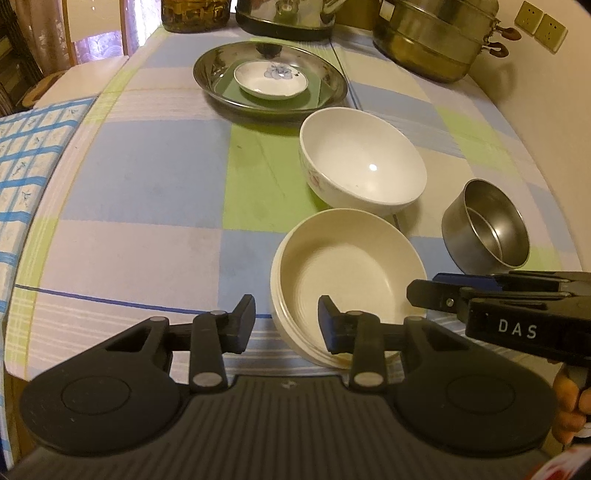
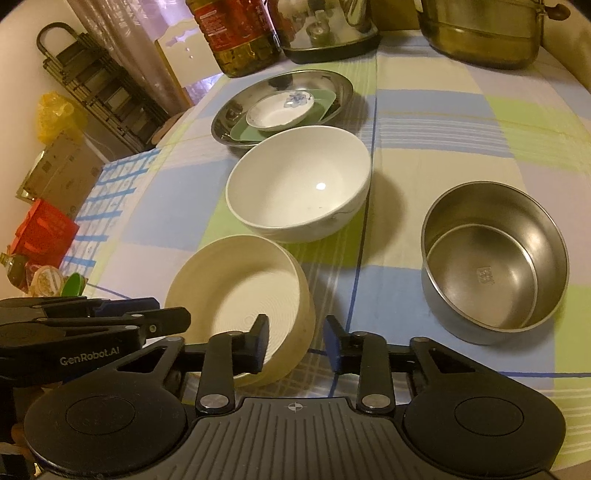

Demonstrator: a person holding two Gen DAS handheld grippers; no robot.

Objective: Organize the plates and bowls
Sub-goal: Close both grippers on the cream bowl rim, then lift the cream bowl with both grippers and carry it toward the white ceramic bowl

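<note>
A cream bowl (image 1: 351, 273) (image 2: 236, 288) sits near the table's front edge. My left gripper (image 1: 287, 325) straddles its left rim, one finger inside and one outside, with a gap at the wall: open. My right gripper (image 2: 297, 343) straddles the opposite rim the same way, its pads off the wall. Behind stands a white floral bowl (image 1: 362, 162) (image 2: 299, 184). A steel bowl (image 1: 484, 229) (image 2: 491, 258) is to the right. Farther back, a steel plate (image 1: 207, 74) (image 2: 229, 118) holds a green plate and a small flowered saucer (image 1: 269, 79) (image 2: 280, 109).
A steel steamer pot (image 1: 436, 40), a kettle (image 1: 284, 18) and an oil bottle (image 2: 236, 37) line the back of the checked tablecloth. The table's edge curves down the left, beside a blue-checked cloth (image 1: 26, 155). Bare cloth lies left of the bowls.
</note>
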